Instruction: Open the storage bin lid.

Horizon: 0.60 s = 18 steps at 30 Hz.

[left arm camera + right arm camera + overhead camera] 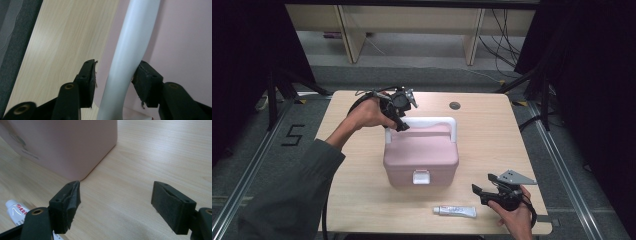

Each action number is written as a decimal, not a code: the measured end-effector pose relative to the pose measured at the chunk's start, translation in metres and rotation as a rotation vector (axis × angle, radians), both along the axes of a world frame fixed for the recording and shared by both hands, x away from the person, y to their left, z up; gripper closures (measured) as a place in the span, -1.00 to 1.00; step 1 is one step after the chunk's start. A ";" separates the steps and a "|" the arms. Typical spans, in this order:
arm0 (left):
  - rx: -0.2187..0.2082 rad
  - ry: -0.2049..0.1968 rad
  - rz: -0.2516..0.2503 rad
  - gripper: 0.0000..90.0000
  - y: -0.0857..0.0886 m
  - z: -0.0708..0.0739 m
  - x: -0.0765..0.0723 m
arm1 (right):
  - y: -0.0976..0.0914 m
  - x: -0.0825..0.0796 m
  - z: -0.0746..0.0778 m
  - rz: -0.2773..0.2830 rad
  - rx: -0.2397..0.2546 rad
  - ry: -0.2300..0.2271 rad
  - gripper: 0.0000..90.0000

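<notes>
Two black jaws of left gripper (113,82) astride curved white plastic handle (132,50) of closed pink plastic box (421,152), mid-table on pale wooden table (492,130). Right pad touching handle, left pad a sliver off: not yet clamped. Best closed squarely on the handle's corner before any lift. Right gripper (115,205) wide apart, empty, resting near small white tube (455,211).

Closed pink box (421,159), white handle (422,121) upright
</notes>
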<state>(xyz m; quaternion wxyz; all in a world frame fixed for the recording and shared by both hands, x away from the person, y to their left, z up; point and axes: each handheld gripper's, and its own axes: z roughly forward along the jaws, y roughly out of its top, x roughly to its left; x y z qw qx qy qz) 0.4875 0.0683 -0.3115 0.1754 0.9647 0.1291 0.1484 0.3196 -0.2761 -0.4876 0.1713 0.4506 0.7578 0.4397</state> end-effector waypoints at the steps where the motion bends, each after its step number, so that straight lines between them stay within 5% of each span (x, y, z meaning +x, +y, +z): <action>1: 0.008 -0.001 -0.007 0.25 -0.001 0.000 0.000 | 0.000 0.000 0.000 0.004 -0.003 0.003 -0.46; 12: 0.059 -0.014 -0.049 0.43 -0.004 0.002 -0.003 | 0.000 0.000 0.000 0.002 -0.003 0.007 -0.46; 14: 0.065 -0.018 -0.054 0.44 -0.004 0.004 -0.004 | -0.002 0.001 0.000 0.008 -0.024 -0.027 -0.46; 18: 0.076 -0.035 -0.080 0.47 -0.005 0.010 -0.005 | 0.000 0.000 0.000 0.003 -0.004 0.005 -0.46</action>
